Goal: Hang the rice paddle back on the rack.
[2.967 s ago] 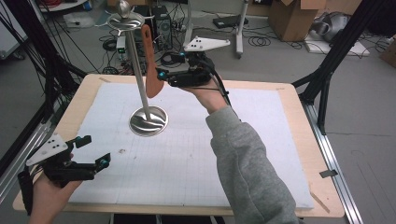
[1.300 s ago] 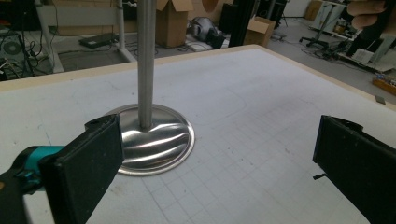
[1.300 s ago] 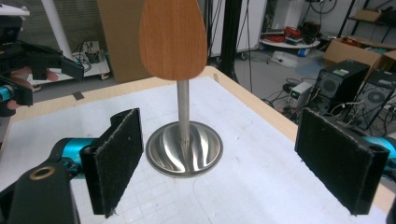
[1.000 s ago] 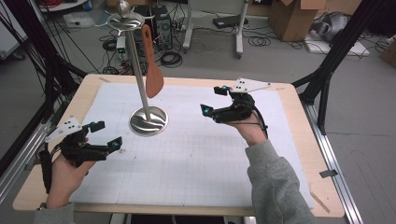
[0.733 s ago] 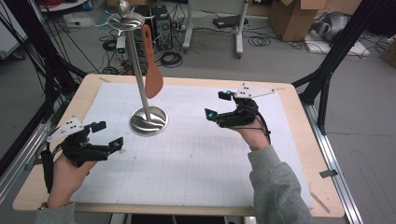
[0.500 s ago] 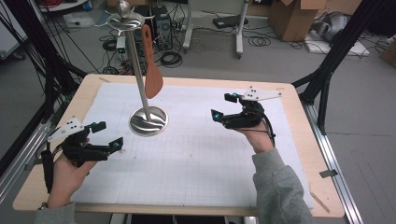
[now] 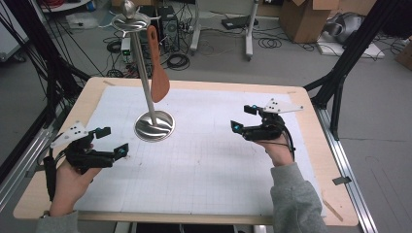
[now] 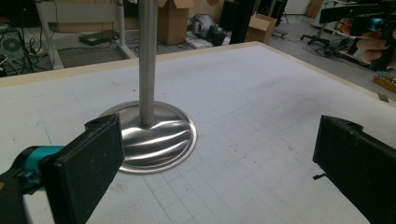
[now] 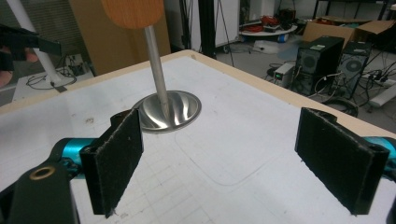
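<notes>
A steel stand [image 7: 154, 125] with a round base and a tall pole rises from the white gridded mat, left of centre. A wooden spatula [image 7: 158, 68] hangs from the stand's top disc, blade down. My left gripper [image 7: 111, 141] hovers open near the mat's left front, facing the base [image 8: 156, 135]. At the right side, my right gripper [image 7: 243, 118] is open and empty, pointing left toward the stand [image 9: 168, 109]. The spatula's blade [image 9: 133, 11] shows at the top of the right gripper view. The far right gripper [image 8: 369, 23] appears in the left gripper view.
The mat covers a wooden table [image 7: 311, 141] with black frame legs around it. Cardboard boxes [image 7: 303, 17], computer towers [image 9: 336, 60] and cables lie on the floor beyond the far edge.
My right gripper let go of the spatula, which now hangs on the stand, and drew back to the right. The left gripper rose slightly and moved toward the stand.
</notes>
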Demonstrator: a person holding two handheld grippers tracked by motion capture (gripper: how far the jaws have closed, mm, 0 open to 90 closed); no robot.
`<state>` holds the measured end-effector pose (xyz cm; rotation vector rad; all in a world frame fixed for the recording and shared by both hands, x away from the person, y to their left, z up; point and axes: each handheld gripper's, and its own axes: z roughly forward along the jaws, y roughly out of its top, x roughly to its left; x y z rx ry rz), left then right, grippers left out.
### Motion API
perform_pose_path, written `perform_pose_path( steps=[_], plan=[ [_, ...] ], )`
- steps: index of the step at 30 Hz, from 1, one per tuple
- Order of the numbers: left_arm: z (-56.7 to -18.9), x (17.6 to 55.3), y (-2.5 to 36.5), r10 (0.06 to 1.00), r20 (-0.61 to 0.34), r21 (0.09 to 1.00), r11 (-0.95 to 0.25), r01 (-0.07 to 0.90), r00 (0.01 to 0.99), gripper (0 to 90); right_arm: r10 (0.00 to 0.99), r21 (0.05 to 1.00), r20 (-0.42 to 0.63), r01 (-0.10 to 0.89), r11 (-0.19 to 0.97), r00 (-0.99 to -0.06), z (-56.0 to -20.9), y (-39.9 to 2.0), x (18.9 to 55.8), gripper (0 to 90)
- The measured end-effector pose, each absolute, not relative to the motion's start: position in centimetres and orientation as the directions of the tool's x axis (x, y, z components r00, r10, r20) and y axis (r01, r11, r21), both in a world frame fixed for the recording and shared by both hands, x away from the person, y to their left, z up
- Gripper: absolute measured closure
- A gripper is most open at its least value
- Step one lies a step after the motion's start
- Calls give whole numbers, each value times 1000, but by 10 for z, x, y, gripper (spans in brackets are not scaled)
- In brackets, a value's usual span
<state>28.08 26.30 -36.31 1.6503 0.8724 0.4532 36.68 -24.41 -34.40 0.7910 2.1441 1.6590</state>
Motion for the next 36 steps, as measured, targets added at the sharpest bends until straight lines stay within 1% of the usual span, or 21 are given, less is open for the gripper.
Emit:
perform_pose_path(
  steps=[3, 6, 16, 20, 26, 31, 36],
  plan=[
    [-363, 281, 263, 744, -150, 951, -71, 301, 651, 24, 603, 960, 76, 221, 170, -794, -345, -248, 363, 141],
    [-363, 281, 262, 743, -152, 951, -71, 302, 652, 24, 603, 968, 85, 210, 140, -793, -345, -252, 356, 141],
    [-363, 280, 263, 745, -152, 952, -66, 299, 649, 24, 622, 969, 46, 186, 163, -782, -347, -264, 343, 141],
    [-363, 280, 263, 745, -152, 952, -68, 300, 650, 24, 634, 963, 46, 203, 177, -772, -351, -272, 341, 141],
    [-363, 281, 262, 746, -150, 950, -72, 302, 649, 24, 615, 953, 65, 232, 196, -786, -357, -278, 342, 141],
    [-363, 280, 264, 748, -151, 951, -68, 301, 646, 24, 608, 951, 41, 218, 219, -793, -356, -280, 339, 141],
    [-362, 279, 265, 748, -154, 952, -62, 299, 645, 24, 619, 958, 33, 201, 204, -785, -355, -287, 330, 141]
  ],
)
